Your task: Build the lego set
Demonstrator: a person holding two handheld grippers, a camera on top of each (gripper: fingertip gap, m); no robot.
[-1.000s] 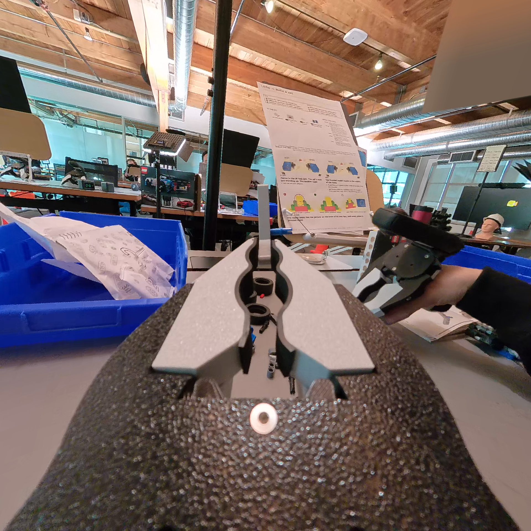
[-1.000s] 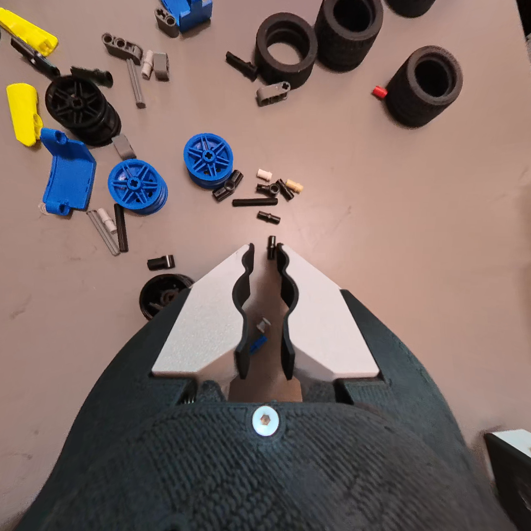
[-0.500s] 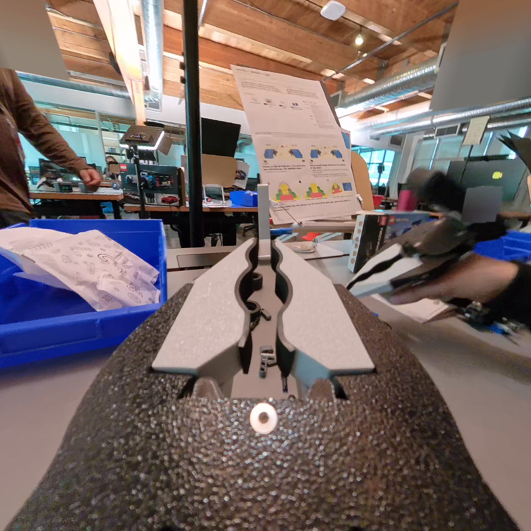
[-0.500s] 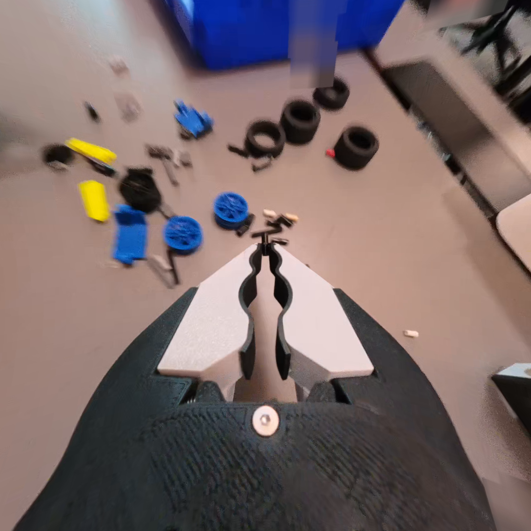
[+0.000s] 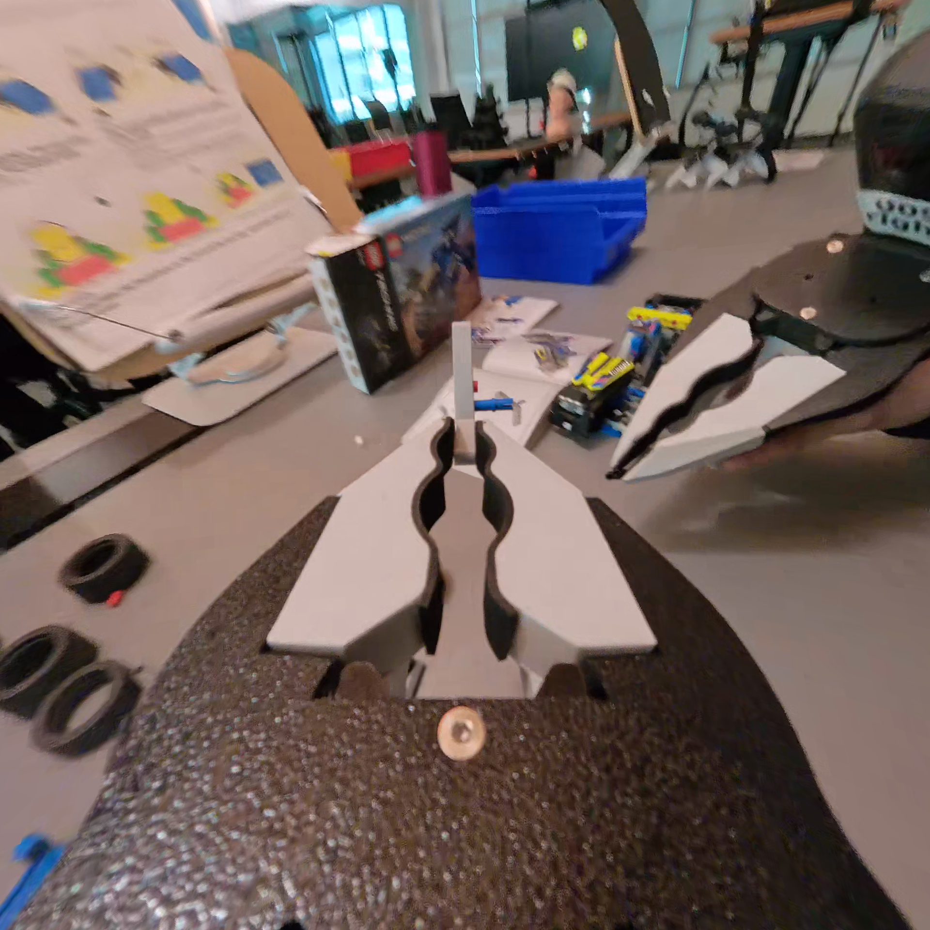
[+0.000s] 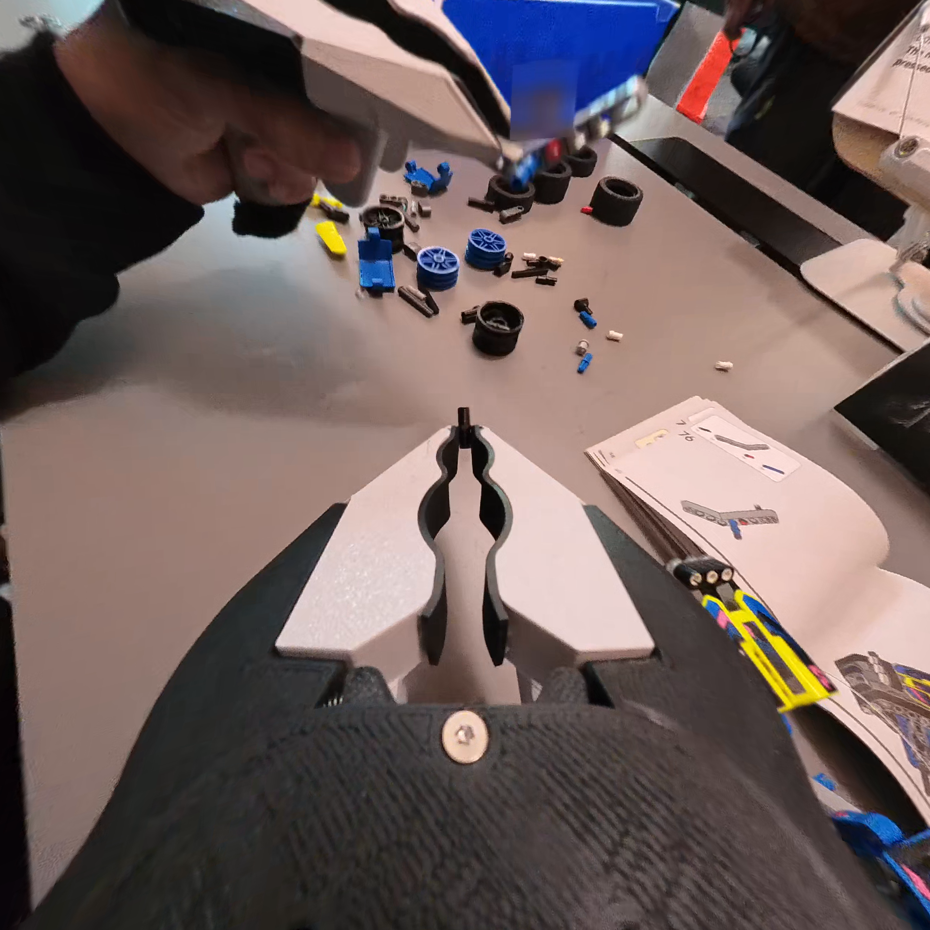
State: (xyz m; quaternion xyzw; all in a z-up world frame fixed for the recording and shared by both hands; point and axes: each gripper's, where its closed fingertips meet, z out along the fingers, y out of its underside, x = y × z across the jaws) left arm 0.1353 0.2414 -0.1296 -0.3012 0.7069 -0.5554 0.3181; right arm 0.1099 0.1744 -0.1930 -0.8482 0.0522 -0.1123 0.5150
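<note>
A small black pin [image 6: 463, 428] sticks out from the tips of the right gripper [image 6: 463, 439], whose pads are pressed against it on both sides, above the grey table [image 6: 251, 503]. The left gripper [image 5: 463, 435] pinches a long light-grey beam [image 5: 461, 372] that stands upright out of its tips (its far end reads blurred in the right wrist view). Both grippers hang above the tabletop, the right one off to the right in the left wrist view [image 5: 616, 473], with a hand [image 5: 901, 417] under it.

Just right of the right gripper lies an open instruction booklet [image 6: 729, 503], and a partly built black, yellow and blue model [image 5: 599, 397] sits on the table beside the booklet. Farther out lie loose parts: two blue wheel hubs [image 6: 438, 266], a black hub [image 6: 498, 327], black tyres [image 6: 615, 200], small blue pins [image 6: 585, 362] and yellow pieces [image 6: 332, 237]. Beyond stand a dark box [image 5: 397, 292], a blue bin [image 5: 553, 231] and a propped printed sheet [image 5: 126, 176].
</note>
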